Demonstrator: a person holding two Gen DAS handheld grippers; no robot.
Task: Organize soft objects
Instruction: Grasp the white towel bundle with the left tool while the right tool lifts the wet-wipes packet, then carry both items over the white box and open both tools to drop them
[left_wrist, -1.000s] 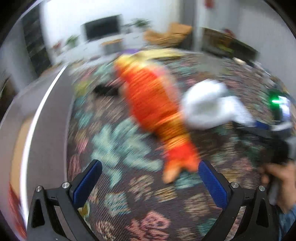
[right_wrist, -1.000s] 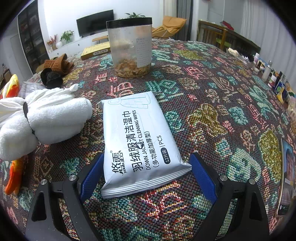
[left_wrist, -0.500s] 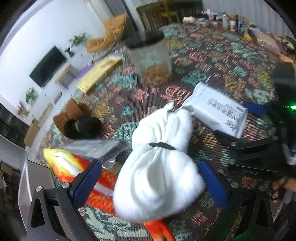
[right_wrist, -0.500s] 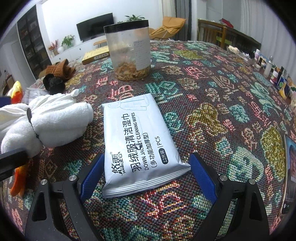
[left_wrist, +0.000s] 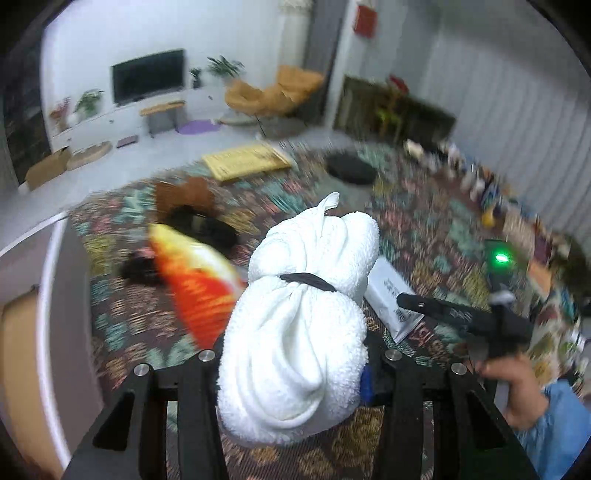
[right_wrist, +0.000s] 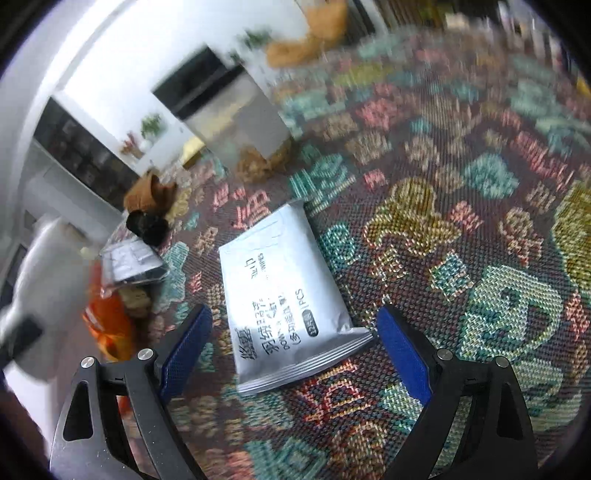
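Observation:
My left gripper (left_wrist: 291, 384) is shut on a white towel bundle (left_wrist: 306, 317) tied with a black band and holds it up above the patterned tablecloth. An orange and yellow fish plush (left_wrist: 195, 280) lies behind it to the left. My right gripper (right_wrist: 291, 347) is open, its blue pads on either side of the near end of a white wet-wipes pack (right_wrist: 284, 295) lying flat on the cloth. The towel shows blurred at the left edge of the right wrist view (right_wrist: 44, 288). The wipes pack also shows in the left wrist view (left_wrist: 391, 302).
A clear jar (right_wrist: 240, 125) with brown contents stands beyond the wipes. A brown and black soft item (right_wrist: 147, 206) and a silvery packet (right_wrist: 129, 262) lie at left. A yellow book (left_wrist: 243, 162) lies far back. Small bottles (left_wrist: 484, 188) line the right table edge.
My left gripper has closed on the white towel bundle and lifted it. My right gripper has tilted and stays open around the wipes pack.

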